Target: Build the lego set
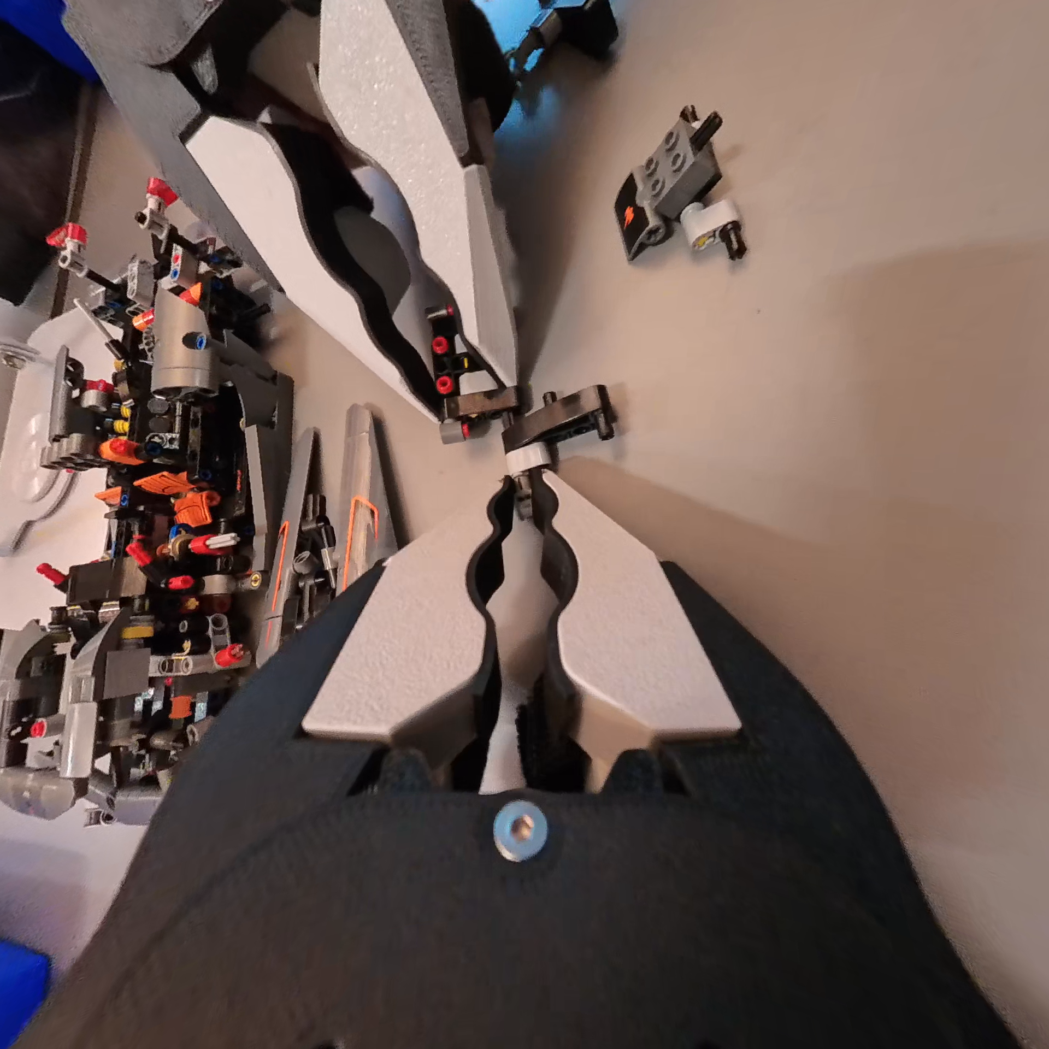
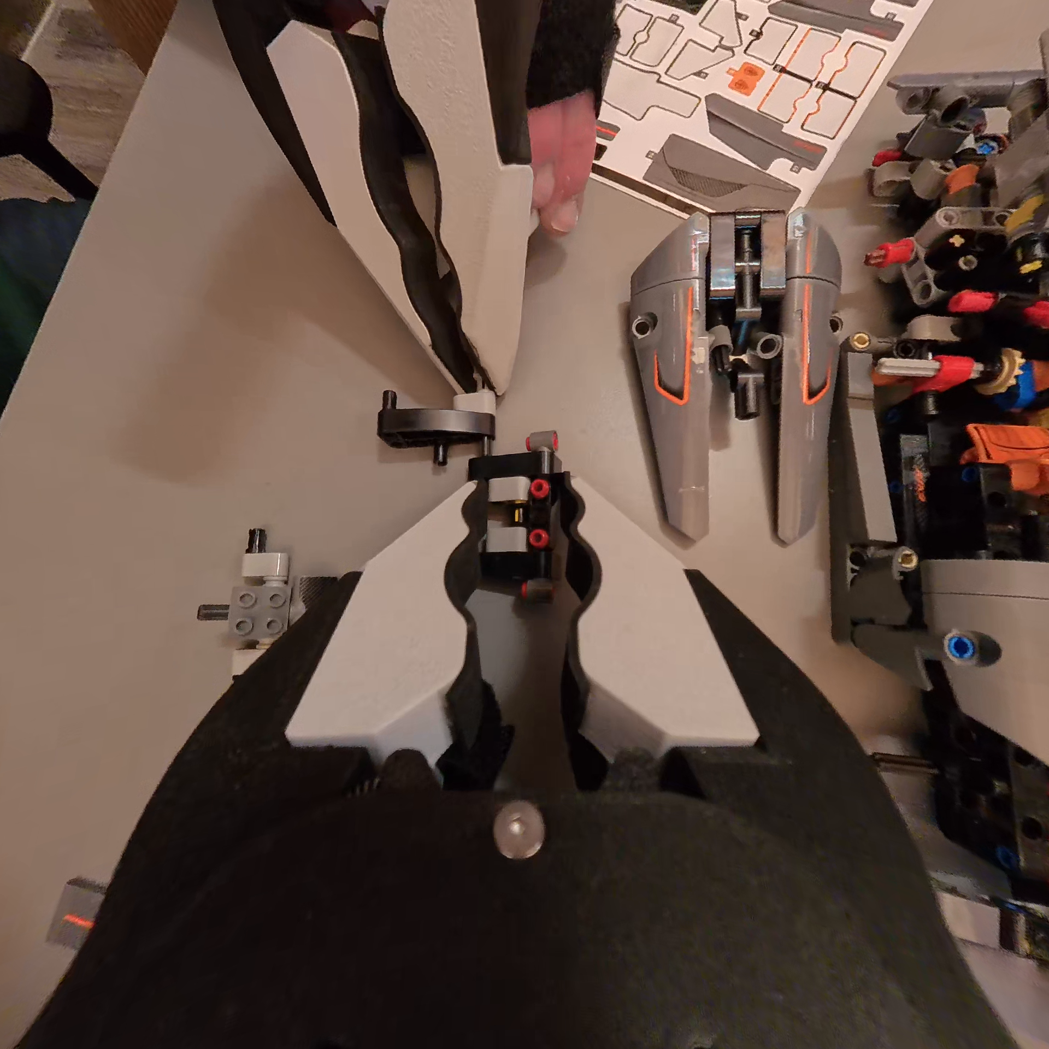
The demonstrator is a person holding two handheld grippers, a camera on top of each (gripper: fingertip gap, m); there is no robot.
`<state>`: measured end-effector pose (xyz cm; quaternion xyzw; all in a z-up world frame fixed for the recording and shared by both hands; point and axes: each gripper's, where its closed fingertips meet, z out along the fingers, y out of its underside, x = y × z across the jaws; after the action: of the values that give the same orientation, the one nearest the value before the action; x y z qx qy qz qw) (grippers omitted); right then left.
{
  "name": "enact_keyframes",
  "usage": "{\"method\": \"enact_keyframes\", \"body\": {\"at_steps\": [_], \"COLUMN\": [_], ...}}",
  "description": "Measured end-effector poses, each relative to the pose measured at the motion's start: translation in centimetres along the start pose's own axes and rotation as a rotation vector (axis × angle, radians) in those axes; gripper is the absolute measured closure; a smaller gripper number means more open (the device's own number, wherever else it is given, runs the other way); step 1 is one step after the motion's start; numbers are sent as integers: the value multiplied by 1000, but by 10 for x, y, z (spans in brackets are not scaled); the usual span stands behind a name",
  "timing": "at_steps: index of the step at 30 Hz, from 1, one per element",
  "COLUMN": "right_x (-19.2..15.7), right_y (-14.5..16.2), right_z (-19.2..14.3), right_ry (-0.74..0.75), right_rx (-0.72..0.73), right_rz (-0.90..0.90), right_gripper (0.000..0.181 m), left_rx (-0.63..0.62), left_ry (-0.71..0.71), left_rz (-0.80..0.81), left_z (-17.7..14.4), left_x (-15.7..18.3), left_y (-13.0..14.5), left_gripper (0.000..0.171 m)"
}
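Note:
My left gripper point(image 1: 525, 483) is shut on the axle end of a black curved liftarm piece point(image 1: 559, 419) with a white bush, held just above the table. My right gripper point(image 2: 519, 482) is shut on a small black frame assembly point(image 2: 519, 513) with light grey blocks and red pins. The two pieces sit tip to tip, almost touching. In the left wrist view the right gripper point(image 1: 482, 391) comes in from the upper left with the frame assembly point(image 1: 445, 363). In the right wrist view the left gripper point(image 2: 482, 391) comes in from above with the liftarm piece point(image 2: 437, 423).
A small grey studded brick assembly point(image 1: 675, 181) lies apart on the beige table; it also shows in the right wrist view point(image 2: 261, 607). The large partly built model point(image 1: 159, 482) point(image 2: 965, 397) and a twin grey panel part with orange lines point(image 2: 738, 369) lie beside. A sticker sheet point(image 2: 738, 85) and a hand point(image 2: 559, 164) are behind. The grippers are tip to tip, or close to it.

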<state>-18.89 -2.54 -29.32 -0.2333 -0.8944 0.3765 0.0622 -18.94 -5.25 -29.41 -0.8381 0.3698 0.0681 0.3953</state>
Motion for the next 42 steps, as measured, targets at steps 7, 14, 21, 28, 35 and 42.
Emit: {"method": "enact_keyframes", "body": {"at_steps": [7, 14, 21, 28, 35, 42], "right_x": [0, 0, 0, 0, 0, 1], "right_y": [-1, -2, -2, -2, -2, -2], "right_z": [0, 0, 0, 0, 0, 1], "right_ry": [-46, -74, -57, -54, -22, -30], "right_rx": [12, 9, 6, -14, -29, -55], "right_rz": [39, 86, 114, 136, 157, 171], "right_gripper": [158, 158, 159, 160, 160, 160], "left_rx": [-19, -19, -22, -40, -54, -73], "left_ry": [-10, -38, -58, -73, -86, -87], "left_rz": [30, 44, 40, 62, 77, 92], "left_z": [0, 0, 0, 0, 0, 0], "left_x": [2, 1, 1, 1, 0, 0], "left_y": [-1, -1, -1, -1, -2, -1], "left_gripper": [167, 167, 168, 168, 168, 168]}}
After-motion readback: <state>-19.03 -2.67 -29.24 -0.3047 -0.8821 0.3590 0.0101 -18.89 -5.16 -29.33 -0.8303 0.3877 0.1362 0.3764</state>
